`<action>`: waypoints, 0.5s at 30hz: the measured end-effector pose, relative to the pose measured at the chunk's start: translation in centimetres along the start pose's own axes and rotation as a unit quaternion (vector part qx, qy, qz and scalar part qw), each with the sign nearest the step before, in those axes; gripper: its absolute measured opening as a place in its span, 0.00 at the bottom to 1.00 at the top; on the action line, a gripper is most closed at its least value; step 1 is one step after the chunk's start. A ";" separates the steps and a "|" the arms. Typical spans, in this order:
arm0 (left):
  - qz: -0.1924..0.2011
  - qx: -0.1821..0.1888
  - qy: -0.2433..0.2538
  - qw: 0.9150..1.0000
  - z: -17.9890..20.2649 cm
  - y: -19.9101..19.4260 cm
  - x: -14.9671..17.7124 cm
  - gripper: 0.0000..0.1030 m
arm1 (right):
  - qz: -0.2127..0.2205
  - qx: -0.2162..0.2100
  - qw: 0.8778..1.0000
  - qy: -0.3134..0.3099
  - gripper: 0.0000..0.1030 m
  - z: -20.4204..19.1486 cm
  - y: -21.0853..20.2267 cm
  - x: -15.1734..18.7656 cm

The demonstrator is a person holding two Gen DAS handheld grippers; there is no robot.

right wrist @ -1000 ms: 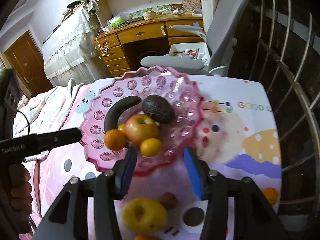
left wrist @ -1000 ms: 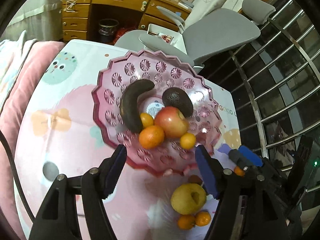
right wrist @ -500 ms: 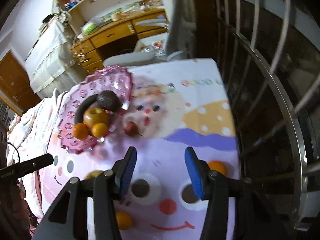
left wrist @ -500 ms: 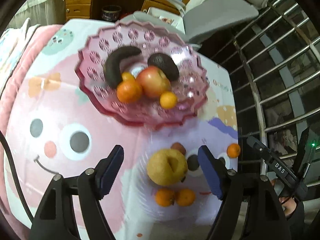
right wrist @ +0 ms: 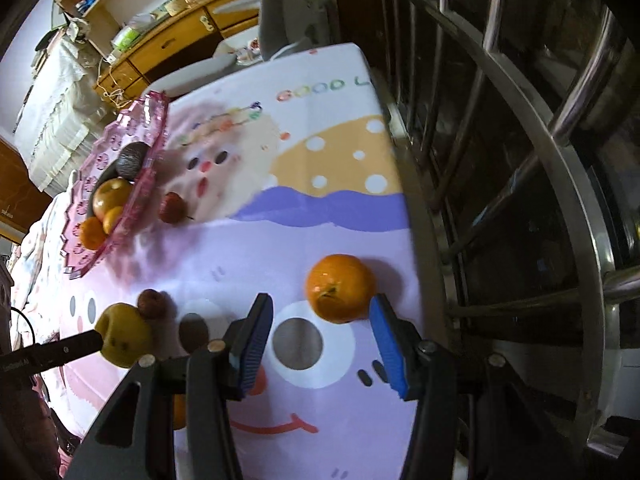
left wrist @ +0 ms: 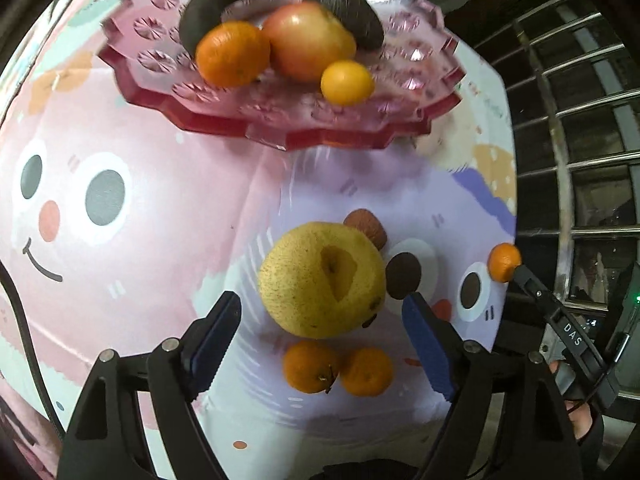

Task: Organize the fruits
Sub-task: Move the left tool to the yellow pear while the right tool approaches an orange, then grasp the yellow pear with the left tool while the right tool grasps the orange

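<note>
A yellow pear lies on the cartoon tablecloth, its near half between the tips of my left gripper. The jaws are opening and the pads stand clear of the pear on both sides. Two small oranges sit just behind it, and a brown fruit touches its far side. My right gripper is open, pointing down at a lone orange that lies just ahead of its tips, close to the right finger. The pink plate beyond holds an apple, a dark banana, an avocado and two oranges.
The table's edge and a steel railing run close beside the lone orange. A small red fruit lies next to the plate. A wooden desk and a grey chair stand past the table's far end.
Both grippers left the plate and came down toward the near part of the table. The left one widened and now straddles the pear. The right one swung over to the lone orange.
</note>
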State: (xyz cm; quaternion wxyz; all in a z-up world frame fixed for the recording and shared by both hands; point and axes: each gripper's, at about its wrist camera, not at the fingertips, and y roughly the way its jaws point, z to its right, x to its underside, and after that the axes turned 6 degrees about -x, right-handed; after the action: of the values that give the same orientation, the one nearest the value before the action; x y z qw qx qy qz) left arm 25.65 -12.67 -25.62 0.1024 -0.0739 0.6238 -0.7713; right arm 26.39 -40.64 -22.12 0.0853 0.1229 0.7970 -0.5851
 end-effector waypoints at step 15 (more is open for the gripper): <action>-0.021 -0.048 0.025 0.998 1.7 3.4 -1.1 0.74 | -0.031 0.012 0.999 0.009 0.50 0.9 3.2 -0.4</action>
State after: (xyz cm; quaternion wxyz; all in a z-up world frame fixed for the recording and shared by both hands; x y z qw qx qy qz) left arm 27.33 -14.67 -28.58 0.0669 -0.0722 0.6606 -0.7443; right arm 27.74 -40.66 -25.23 0.0581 0.1045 0.7944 -0.5956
